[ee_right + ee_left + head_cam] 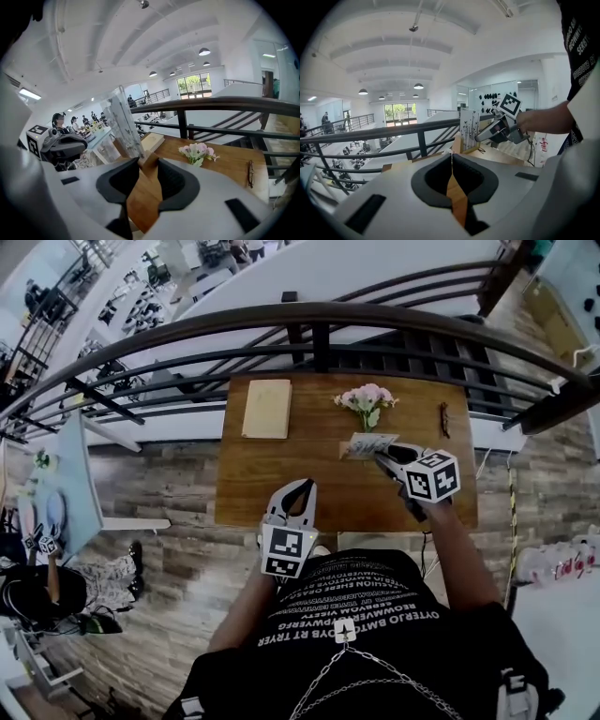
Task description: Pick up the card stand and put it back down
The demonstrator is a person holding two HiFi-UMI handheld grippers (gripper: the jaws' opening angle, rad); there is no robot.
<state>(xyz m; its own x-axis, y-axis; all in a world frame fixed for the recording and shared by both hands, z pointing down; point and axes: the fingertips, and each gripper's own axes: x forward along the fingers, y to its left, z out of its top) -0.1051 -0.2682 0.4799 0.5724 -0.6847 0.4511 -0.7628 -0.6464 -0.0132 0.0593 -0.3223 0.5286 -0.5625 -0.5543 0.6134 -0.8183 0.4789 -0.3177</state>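
Observation:
The card stand (366, 444) is a clear upright panel with a printed card, set in a small wooden base. My right gripper (382, 459) is shut on that base and holds it over the right half of the wooden table (272, 479), seemingly just off the wood. In the right gripper view the base (146, 165) sits between the pads and the panel (123, 123) rises to the left. The left gripper view shows the stand (469, 127) upright in the right gripper (482, 137). My left gripper (301, 487) hovers at the table's front edge, shut, with nothing in it (451, 157).
A tan book (267, 409) lies at the table's back left. A small bunch of pink flowers (367, 401) stands behind the stand, and folded glasses (445, 418) lie at the back right. A dark metal railing (319, 324) runs along the far side.

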